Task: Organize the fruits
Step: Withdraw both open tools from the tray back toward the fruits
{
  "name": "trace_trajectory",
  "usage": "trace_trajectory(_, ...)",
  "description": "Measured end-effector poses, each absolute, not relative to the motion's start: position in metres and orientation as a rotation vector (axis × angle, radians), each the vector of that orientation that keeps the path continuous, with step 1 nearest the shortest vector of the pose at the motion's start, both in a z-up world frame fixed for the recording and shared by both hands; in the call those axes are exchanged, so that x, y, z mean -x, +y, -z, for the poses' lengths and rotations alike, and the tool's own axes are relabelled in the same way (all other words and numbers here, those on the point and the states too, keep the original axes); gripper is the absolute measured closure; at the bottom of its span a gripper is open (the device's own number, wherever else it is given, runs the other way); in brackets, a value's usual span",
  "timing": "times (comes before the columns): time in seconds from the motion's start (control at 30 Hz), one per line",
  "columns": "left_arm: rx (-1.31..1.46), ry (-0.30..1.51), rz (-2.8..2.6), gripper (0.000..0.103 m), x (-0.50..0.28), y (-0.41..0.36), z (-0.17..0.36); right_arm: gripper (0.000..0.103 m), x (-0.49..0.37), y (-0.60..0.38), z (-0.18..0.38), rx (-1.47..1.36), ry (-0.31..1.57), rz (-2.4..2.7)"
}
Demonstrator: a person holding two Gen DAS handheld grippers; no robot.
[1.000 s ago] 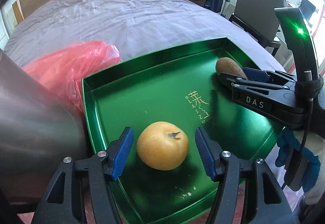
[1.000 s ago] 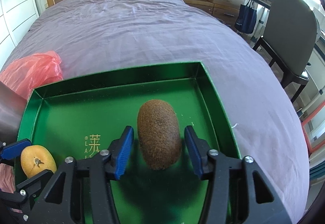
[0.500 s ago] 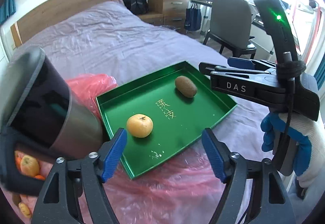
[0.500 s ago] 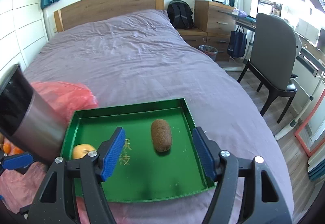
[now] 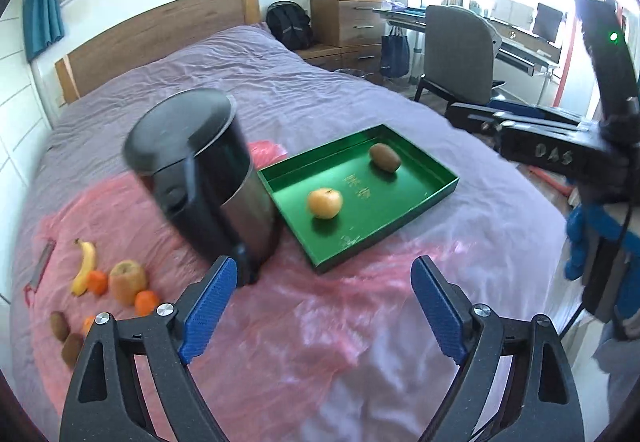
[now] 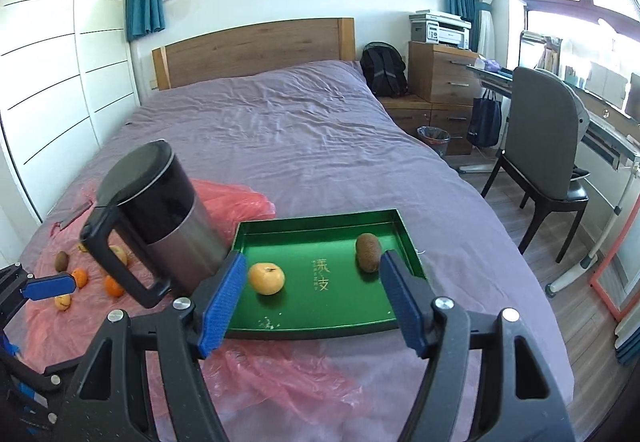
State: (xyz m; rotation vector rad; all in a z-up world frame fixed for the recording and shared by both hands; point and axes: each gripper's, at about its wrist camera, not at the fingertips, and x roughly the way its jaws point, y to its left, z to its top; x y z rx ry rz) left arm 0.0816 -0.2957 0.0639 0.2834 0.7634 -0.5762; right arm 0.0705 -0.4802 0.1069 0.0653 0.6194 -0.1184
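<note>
Both grippers are held above the near edge of the bed [image 6: 304, 129], pointing down at a slant toward the green tray [image 6: 320, 334]. The left gripper [image 5: 324, 306] has its blue pads spread wide with nothing between them; its jaws have just been opening. The right gripper [image 6: 310, 296] stands fully released, also empty, its jaws having just opened as well. The tray lies on the purple bedcover near the bed's near edge, partly on a pink plastic sheet [image 6: 280, 374]. Inside it, a yellow round fruit [image 6: 266, 278] sits toward the tray's left end and a kiwi [image 6: 367, 252] toward its right end, the two well apart. A steel kettle [image 6: 160, 226] with a black lid and handle stands just beside the tray's left edge. The left wrist view alone shows a banana [image 5: 85, 262], an apple [image 5: 128, 276] and small oranges clustered on the pink sheet left of the kettle, and the right gripper's body held by a blue-gloved hand [image 5: 588, 238] at the right. The right wrist view alone shows one blue pad of the left gripper at its left edge, and the wardrobe wall [image 6: 52, 73].
</note>
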Motion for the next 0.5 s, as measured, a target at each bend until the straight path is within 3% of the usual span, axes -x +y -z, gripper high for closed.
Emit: trace_trajectory(0.5,-0.275,0.766,0.479,0.011,-0.022,-0.177,-0.056,0.0,-0.002,-0.378,-0.119,-0.059,0.599,-0.023)
